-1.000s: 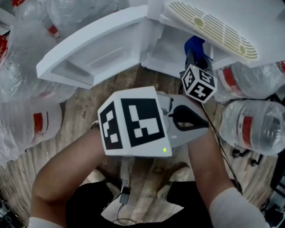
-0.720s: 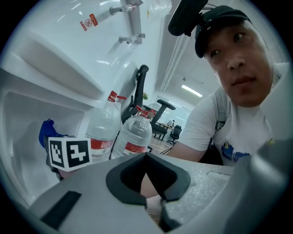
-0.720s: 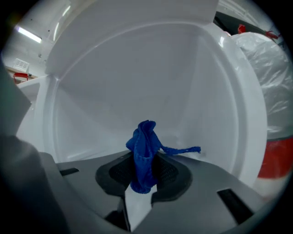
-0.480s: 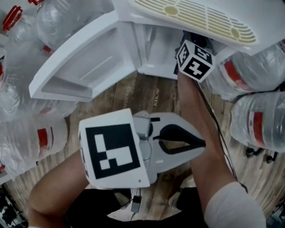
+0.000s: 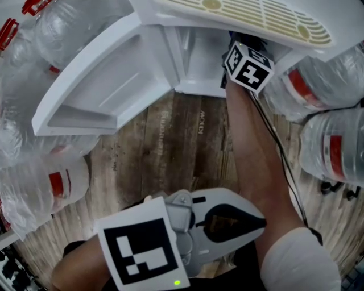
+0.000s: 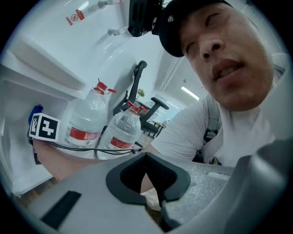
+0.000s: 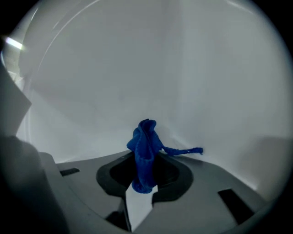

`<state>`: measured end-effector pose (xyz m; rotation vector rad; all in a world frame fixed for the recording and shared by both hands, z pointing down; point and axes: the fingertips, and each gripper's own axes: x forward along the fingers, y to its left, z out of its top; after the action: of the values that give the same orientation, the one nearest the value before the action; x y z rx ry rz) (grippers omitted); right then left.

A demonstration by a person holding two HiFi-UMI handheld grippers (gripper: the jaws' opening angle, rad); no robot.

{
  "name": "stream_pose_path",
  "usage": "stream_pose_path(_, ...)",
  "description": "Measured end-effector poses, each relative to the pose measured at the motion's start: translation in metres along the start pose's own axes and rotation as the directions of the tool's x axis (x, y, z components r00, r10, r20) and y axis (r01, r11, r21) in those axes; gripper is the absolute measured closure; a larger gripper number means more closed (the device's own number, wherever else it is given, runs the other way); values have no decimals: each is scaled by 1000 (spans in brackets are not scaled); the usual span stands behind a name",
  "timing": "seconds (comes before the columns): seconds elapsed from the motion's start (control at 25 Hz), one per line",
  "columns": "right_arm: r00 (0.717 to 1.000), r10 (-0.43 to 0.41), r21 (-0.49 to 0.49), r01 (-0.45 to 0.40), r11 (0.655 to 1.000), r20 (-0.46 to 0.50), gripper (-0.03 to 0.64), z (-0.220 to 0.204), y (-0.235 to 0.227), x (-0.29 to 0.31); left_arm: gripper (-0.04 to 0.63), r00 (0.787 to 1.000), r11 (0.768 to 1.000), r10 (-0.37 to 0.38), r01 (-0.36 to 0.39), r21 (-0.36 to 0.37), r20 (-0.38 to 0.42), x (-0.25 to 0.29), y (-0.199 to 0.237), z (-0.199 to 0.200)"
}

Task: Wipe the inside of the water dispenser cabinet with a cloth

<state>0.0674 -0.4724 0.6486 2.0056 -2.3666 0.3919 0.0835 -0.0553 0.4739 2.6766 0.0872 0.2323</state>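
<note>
The white water dispenser cabinet (image 5: 196, 62) stands open at the top of the head view, its door (image 5: 108, 85) swung out to the left. My right arm reaches into it; the marker cube (image 5: 248, 67) shows at the opening and the jaws are hidden inside. In the right gripper view my right gripper (image 7: 145, 176) is shut on a bunched blue cloth (image 7: 145, 146), close to the white inner wall (image 7: 137, 68). My left gripper (image 5: 263, 219) hangs low near my body, shut and holding nothing. In its own view the left gripper (image 6: 149, 183) points up and away from the cabinet.
Large water bottles lie on the wooden floor (image 5: 176, 142) on both sides: left (image 5: 40, 182) and right (image 5: 335, 153). A cream grille (image 5: 250, 17) juts out above the cabinet opening. A black cable (image 5: 278, 153) runs along my right arm. An office chair (image 6: 137, 87) stands behind the bottles.
My right gripper has pushed further forward into the cabinet with the cloth. My left gripper has drawn back toward my body, lower in the head view.
</note>
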Motion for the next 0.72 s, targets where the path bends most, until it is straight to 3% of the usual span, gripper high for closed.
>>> stream_pose_path(0.48, 979, -5, 80, 21, 997, -202, 538, -75, -17, -5, 597, 1000, 1000, 23, -23, 4, 13, -14, 13, 6)
stream_pose_path(0.6, 978, 7, 62, 6, 998, -206, 538, -78, -14, -9, 597, 1000, 1000, 22, -22, 10, 6, -15, 13, 4)
stream_pose_path(0.72, 987, 44, 8, -44, 999, -152, 526, -57, 6, -11, 597, 1000, 1000, 26, -26, 15, 4, -17, 13, 3)
